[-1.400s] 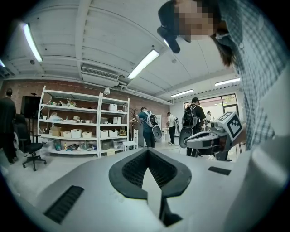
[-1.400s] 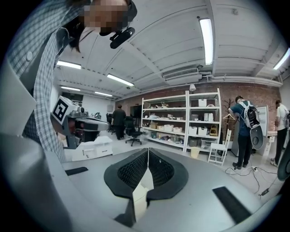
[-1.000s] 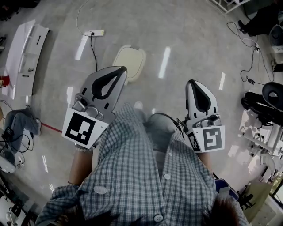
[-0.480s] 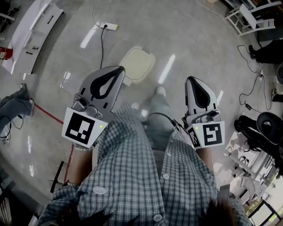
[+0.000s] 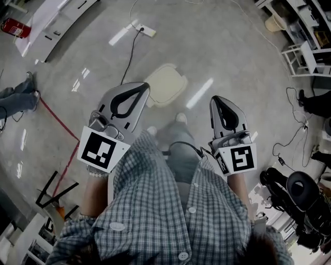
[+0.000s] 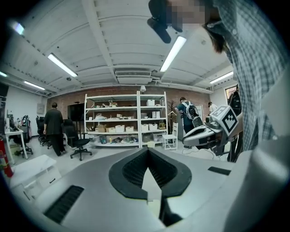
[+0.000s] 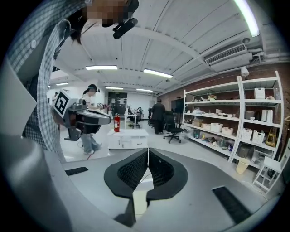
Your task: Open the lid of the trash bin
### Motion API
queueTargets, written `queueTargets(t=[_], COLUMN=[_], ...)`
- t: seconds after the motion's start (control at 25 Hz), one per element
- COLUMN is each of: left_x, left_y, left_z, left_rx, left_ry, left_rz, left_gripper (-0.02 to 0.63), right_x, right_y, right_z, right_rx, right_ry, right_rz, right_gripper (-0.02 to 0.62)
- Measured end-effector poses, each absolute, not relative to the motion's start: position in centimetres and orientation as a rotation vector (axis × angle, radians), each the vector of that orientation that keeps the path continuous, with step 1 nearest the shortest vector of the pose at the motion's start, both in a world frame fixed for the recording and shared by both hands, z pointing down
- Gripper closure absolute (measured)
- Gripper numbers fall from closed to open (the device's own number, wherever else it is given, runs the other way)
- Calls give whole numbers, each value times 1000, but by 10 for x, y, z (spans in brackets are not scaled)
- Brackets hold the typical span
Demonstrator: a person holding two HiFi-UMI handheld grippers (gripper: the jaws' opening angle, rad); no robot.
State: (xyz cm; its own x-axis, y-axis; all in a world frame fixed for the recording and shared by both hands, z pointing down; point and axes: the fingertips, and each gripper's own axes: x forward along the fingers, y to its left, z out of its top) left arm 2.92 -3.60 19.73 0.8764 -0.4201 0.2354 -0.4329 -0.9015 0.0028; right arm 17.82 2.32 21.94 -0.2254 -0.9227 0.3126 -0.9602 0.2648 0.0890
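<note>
The trash bin [image 5: 166, 83] stands on the floor ahead of the person's feet, seen from above as a cream rounded-square lid lying flat and closed. My left gripper [image 5: 143, 87] is held at waist height, shut, its tip overlapping the lid's left edge in the head view, well above it. My right gripper [image 5: 215, 99] is also shut and points forward, to the right of the bin. In the left gripper view the left gripper [image 6: 147, 150] has its jaws meeting with nothing between them. The right gripper [image 7: 148, 149] shows the same. Neither gripper view shows the bin.
A power strip [image 5: 147, 31] with its cable lies on the floor beyond the bin. White panels [image 5: 51, 15] and a red fire extinguisher [image 5: 14, 27] sit far left. A red floor line [image 5: 59, 121] runs left. An office chair [image 5: 302, 189] stands right. Shelving [image 6: 124, 120] lines the far wall.
The head view has swung, so floor items have slid and turned; the bin sits slightly lower and further right in the picture. Both grippers keep the same shut pose.
</note>
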Motion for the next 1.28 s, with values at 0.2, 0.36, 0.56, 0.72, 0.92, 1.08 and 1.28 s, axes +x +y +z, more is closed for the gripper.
queueTargets(t=[0.2, 0.36, 0.56, 0.72, 0.92, 1.08, 1.28], left_x=[41, 51, 61, 60, 71, 80, 85], left_y=[-52, -54, -62, -68, -65, -68, -62], left_z=[212, 230, 253, 277, 312, 339, 378], left_rx=[2986, 2941, 2916, 2859, 2832, 2835, 2788], left_ry=[-735, -744, -726, -774, -756, -730, -686], left_rz=[387, 387, 421, 409, 431, 409, 422], left_gripper=[607, 607, 607, 607, 607, 607, 607], right_x=[189, 200, 211, 211, 218, 217, 210], right_y=[1, -12, -36, -51, -65, -80, -97], right_z=[252, 280, 315, 354, 402, 439, 486], right_rx=[1595, 1505, 1419, 1352, 1328, 1288, 1241], right_ry=[-2274, -2286, -2295, -2292, -2275, -2267, -2277], right_rz=[228, 283, 289, 301, 329, 325, 317], right_gripper=[574, 574, 574, 574, 574, 574, 574])
